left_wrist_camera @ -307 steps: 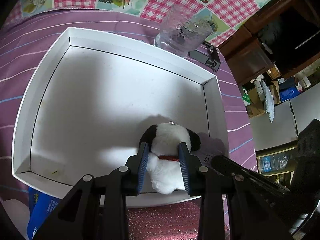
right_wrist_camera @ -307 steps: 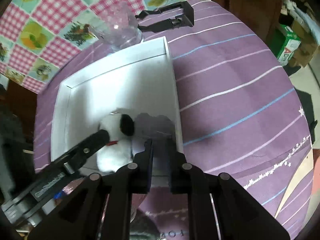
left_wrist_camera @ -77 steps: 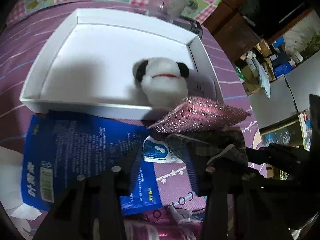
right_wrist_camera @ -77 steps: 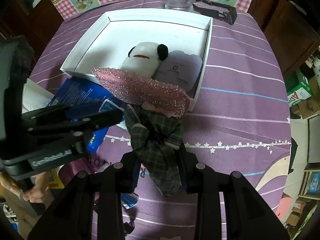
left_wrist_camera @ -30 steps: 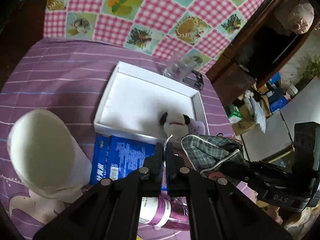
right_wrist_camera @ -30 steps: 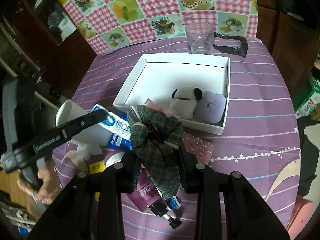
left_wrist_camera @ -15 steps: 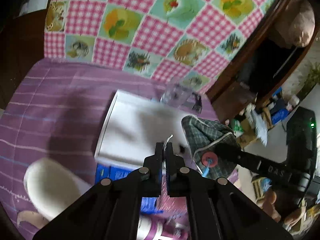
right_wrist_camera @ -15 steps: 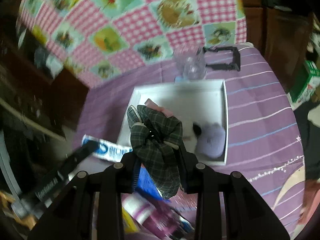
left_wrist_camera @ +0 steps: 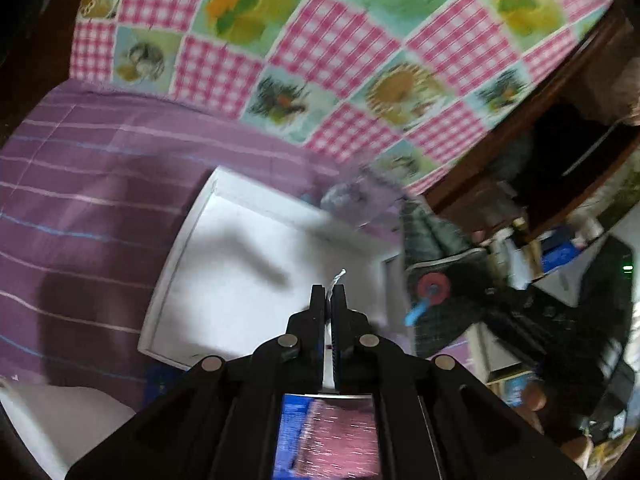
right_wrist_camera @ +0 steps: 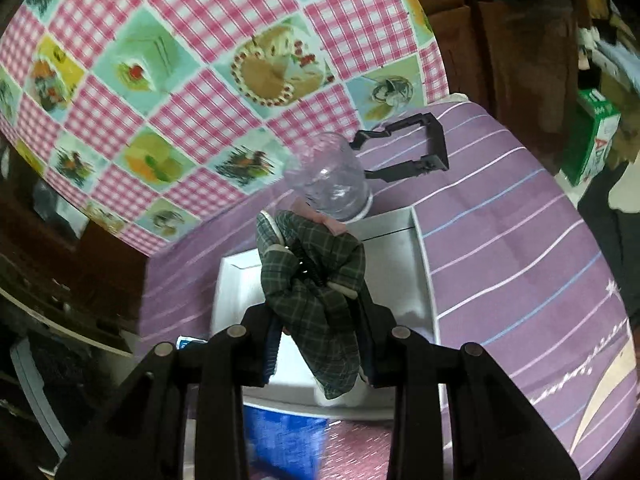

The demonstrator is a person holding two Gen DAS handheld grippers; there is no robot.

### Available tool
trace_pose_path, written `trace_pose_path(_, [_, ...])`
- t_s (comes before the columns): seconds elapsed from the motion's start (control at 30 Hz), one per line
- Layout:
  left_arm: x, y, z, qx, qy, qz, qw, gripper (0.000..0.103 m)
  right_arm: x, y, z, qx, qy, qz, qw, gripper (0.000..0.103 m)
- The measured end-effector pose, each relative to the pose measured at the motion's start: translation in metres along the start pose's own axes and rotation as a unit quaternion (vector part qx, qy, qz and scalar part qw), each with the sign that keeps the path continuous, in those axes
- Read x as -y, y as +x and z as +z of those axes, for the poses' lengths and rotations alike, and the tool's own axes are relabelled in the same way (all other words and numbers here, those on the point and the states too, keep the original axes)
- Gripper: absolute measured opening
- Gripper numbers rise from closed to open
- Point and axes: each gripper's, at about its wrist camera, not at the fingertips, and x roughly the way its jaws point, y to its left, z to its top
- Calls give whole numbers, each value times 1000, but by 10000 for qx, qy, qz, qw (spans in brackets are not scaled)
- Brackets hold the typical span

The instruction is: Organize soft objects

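Right claw [right_wrist_camera: 318,344] clamped on plaid cloth bundle [right_wrist_camera: 316,292] above white tray [right_wrist_camera: 424,280], left claw [left_wrist_camera: 329,300] shut with only a white thread-like wisp at its tips: lower into bare tray floor, clear of glass [right_wrist_camera: 332,184], then release.

Table under purple striped cloth [right_wrist_camera: 520,248]. Lying directly on it: white tray [left_wrist_camera: 224,280] ahead of the jaws, clear glass [right_wrist_camera: 332,184] and black clamp [right_wrist_camera: 424,148] beyond its far edge, blue packet [right_wrist_camera: 284,436] and pink glittery pad [left_wrist_camera: 344,428] beneath them.
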Motion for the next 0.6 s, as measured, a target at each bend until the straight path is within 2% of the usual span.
trace_pose_path(0.17, [-13, 24, -2, -233, -43, 363, 9991, 1, 15, 36, -2, -625, 462, 385, 9962, 34])
trace_pose_path(0.27, [-19, 27, -2, -166, 18, 998, 9949, 1, 14, 56, -10, -919, 735, 312, 9926, 34])
trace_pose_path(0.33, [-21, 30, -3, -167, 75, 1200, 9926, 1, 11, 62, -14, -986, 807, 352, 9912, 34])
trace_pose_path(0.47, [-31, 42, -3, -403, -10, 1231, 9916, 1, 8, 66, -20, -1047, 1072, 802, 9855, 34])
trace_pose_path(0.6, [-40, 51, -5, -593, -63, 1616, 9851, 1, 2, 61, -21, -947, 1162, 1035, 9833, 34])
